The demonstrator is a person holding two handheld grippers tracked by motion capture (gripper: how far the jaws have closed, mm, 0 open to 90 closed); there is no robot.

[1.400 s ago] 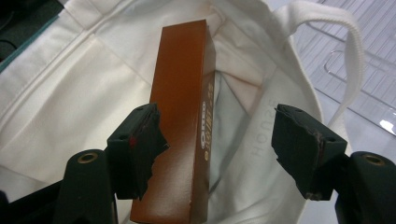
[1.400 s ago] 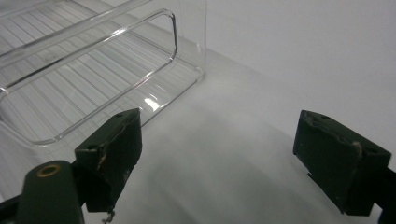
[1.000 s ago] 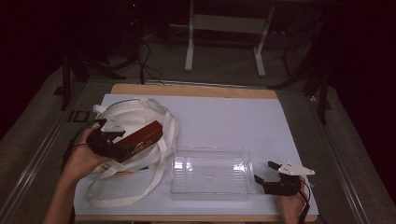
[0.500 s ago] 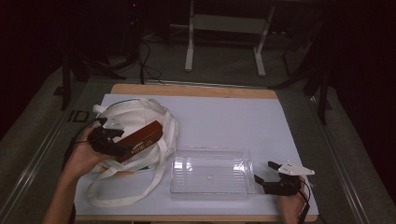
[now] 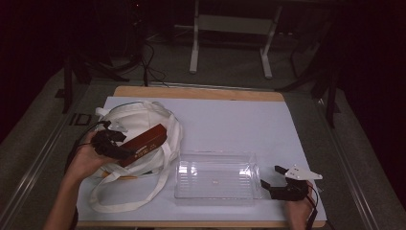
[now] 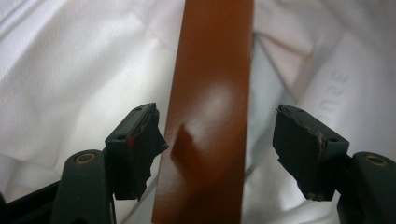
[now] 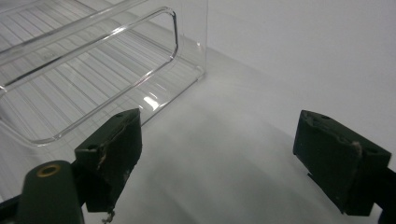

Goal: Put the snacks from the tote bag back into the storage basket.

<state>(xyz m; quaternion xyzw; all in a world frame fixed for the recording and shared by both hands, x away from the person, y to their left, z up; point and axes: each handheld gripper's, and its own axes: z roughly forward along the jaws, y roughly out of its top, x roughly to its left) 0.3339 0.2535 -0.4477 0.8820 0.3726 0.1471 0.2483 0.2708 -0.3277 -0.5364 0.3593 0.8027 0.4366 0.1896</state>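
1. Since the earlier frames, the left gripper [image 5: 111,143] has sunk a little toward the white tote bag [image 5: 139,122], and the brown box [image 5: 143,143] now lies lower across the bag's mouth.
2. In the left gripper view the brown box [image 6: 210,112] runs between the fingers [image 6: 135,144]. One finger sits just beside its edge and the other stands apart, so the fingers are open around it rather than pressing on it.
3. The right gripper [image 5: 282,184] rests on the tabletop [image 5: 230,120] just beside the clear plastic tray [image 5: 218,175], its fingers [image 7: 112,154] spread wide on nothing.
4. Judged from this, the box has been reached but is not yet firmly gripped.
5. Left to do, it seems: close on the box, lift it clear of the bag, and carry it to the tray, which holds no box.
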